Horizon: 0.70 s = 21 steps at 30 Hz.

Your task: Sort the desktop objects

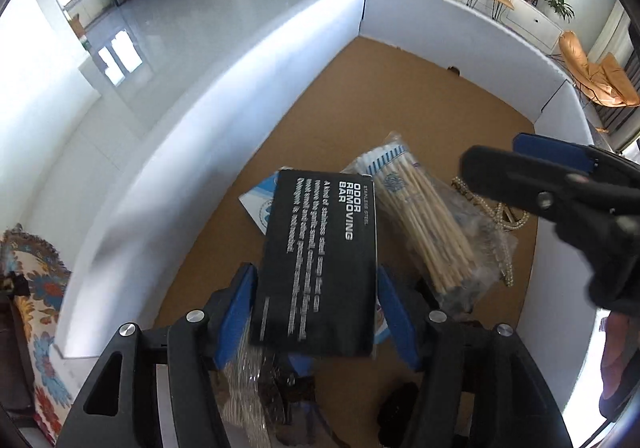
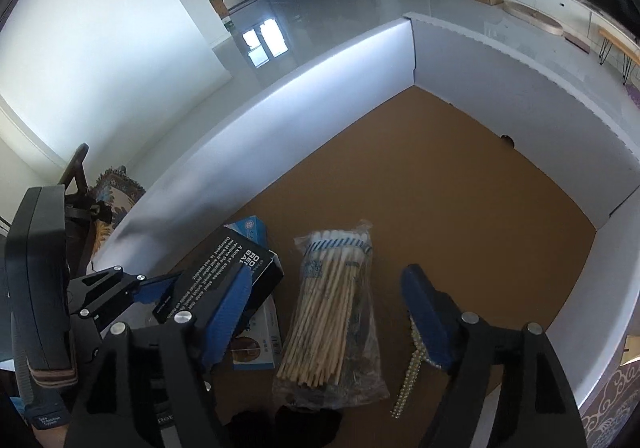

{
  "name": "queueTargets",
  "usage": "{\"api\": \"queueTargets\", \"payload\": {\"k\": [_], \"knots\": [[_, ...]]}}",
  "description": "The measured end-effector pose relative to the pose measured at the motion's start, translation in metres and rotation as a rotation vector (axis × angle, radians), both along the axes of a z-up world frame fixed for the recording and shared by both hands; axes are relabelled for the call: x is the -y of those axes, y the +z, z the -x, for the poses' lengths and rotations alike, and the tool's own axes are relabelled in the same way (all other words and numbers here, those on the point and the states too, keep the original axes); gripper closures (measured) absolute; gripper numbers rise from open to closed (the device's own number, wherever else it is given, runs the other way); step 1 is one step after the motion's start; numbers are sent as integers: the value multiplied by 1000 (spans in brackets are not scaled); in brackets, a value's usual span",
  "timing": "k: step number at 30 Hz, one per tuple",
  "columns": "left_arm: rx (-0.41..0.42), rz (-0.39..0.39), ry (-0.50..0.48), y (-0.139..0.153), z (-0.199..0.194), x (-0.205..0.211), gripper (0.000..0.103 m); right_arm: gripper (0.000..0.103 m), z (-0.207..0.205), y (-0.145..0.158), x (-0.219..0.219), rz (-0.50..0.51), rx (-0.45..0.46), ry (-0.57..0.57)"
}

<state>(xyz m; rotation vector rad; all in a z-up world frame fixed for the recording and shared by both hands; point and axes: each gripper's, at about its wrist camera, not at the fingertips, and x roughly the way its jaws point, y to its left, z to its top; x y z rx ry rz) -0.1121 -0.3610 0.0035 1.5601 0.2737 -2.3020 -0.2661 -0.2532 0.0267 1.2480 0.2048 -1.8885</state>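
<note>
Now our left claw [image 1: 316, 300] clamps the stiff, light black cardboard box [image 1: 318, 264] by its long edges, above the brown surface [image 1: 400, 103]. Our right claw [image 2: 324, 312] gapes empty over the crinkly, slippery clear bag of cotton swabs [image 2: 330, 312]; we'd pinch mid-bundle.

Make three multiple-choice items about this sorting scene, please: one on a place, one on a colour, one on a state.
1. Where does the bag of cotton swabs lie?
A. on the brown floor of the white-walled box
B. on the white room floor
C. on a chair

2. What colour is the "Odor Removing Bar" box?
A. red
B. black
C. yellow

3. How is the right gripper?
A. shut on the swab bag
B. shut on the bead string
C. open, jaws apart over the swab bag

Key: 1 A, the bag rests on the brown bottom; 2 B, black with white letters; 3 C, its jaws stand clear on either side of the bag.
</note>
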Motion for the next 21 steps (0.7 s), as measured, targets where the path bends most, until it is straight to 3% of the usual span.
{"api": "queueTargets", "payload": {"k": [5,6,7,8,11,14,18,21], "knots": [[-143,68,-26,41,-30,-34,41,3,-24,38,-70,74,-115,-50],[-175,82,-47,49,-34,-46,39,0,-32,41,-95,94,-142,-67],[-208,99,-74,59,-45,-64,29,0,-42,47,-114,104,-154,-79],[-252,117,-100,69,-55,-85,20,0,-52,45,-139,109,-162,-94],[-357,136,-182,93,-68,-128,8,0,-86,26,-222,73,-213,-170],[-428,84,-283,105,-84,-185,0,0,-125,-4,-319,3,-328,-318],[-428,-15,-423,76,-81,-269,0,0,-164,-37,-424,-88,-357,-491],[-388,-31,-468,46,-70,-315,0,0,-186,-48,-486,-108,-331,-598]]}}
